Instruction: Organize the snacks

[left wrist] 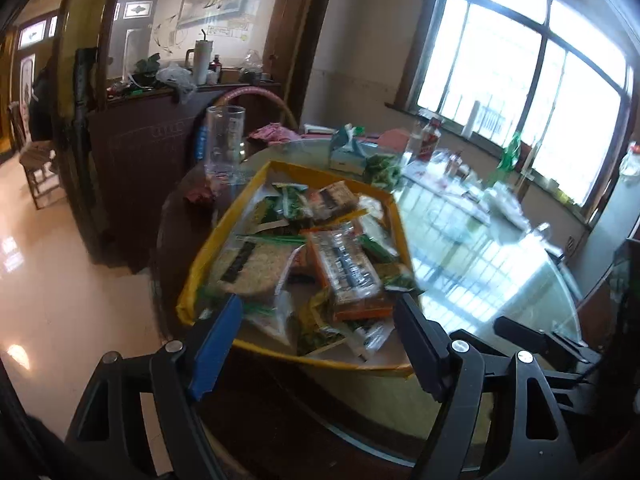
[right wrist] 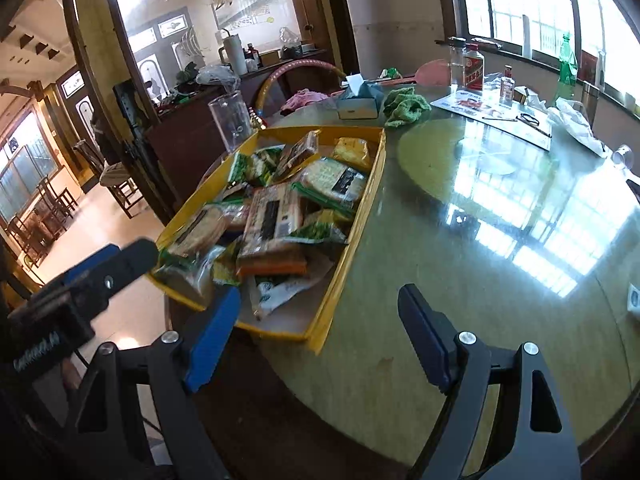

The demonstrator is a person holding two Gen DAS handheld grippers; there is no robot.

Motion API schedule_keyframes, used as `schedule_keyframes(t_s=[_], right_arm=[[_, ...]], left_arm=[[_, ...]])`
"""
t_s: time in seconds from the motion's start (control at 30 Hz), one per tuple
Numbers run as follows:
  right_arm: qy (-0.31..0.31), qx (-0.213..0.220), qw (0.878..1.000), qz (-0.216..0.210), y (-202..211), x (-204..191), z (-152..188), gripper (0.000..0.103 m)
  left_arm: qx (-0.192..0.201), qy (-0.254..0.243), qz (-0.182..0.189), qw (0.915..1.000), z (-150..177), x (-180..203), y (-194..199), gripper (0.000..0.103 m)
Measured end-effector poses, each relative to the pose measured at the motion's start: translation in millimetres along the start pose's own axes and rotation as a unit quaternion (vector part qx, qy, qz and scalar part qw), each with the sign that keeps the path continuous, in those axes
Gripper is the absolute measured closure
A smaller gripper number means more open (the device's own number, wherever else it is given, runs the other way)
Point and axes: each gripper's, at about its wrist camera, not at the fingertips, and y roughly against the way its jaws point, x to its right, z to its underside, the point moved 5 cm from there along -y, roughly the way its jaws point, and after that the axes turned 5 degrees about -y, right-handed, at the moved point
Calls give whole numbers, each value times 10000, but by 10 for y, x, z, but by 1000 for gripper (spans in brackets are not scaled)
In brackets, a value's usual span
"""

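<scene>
Yellow tray point(right wrist: 362, 196) at worktop edge, shallow, heaped with snack packets point(right wrist: 280, 200) lying loose and overlapping. Clear-wrapped cracker packs with dark labels, orange-edged pack point(left wrist: 348, 276) on top, green-printed sachets, one yellow packet point(right wrist: 352, 150) in far corner.

One yellow tray point(right wrist: 356, 204); roughly dozen snack packets point(right wrist: 276, 216), overlapping; one tissue box point(right wrist: 358, 100).

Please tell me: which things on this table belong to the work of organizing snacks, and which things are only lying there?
For the job:
- yellow tray
- snack packets piled inside it
- left tongs and right tongs, both open and empty

Only lying about:
- green cloth
- tissue box
- clear glass cup
- green bottle
- liquor bottle
</scene>
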Motion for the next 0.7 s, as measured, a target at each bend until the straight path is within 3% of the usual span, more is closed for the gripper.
schedule_keyframes(t_s=[0.17, 0.23, 0.4, 0.7], right_arm=[[-141, -99, 9993, -326, 107, -54, 106, 21], [-201, -116, 9993, -276, 131, -45, 151, 21], [-213, -133, 9995, -203, 195, -69, 217, 21], [-54, 73, 9998, -151, 397, -181, 260, 21]], left_arm=[[-61, -348, -500, 9981, 36, 5, 92, 25], [-77, -431, -650, 9969, 52, 13, 129, 24], [-161, -422, -795, 9958, 85, -17, 211, 24], [25, -374, -901, 9952, 96, -17, 370, 24]])
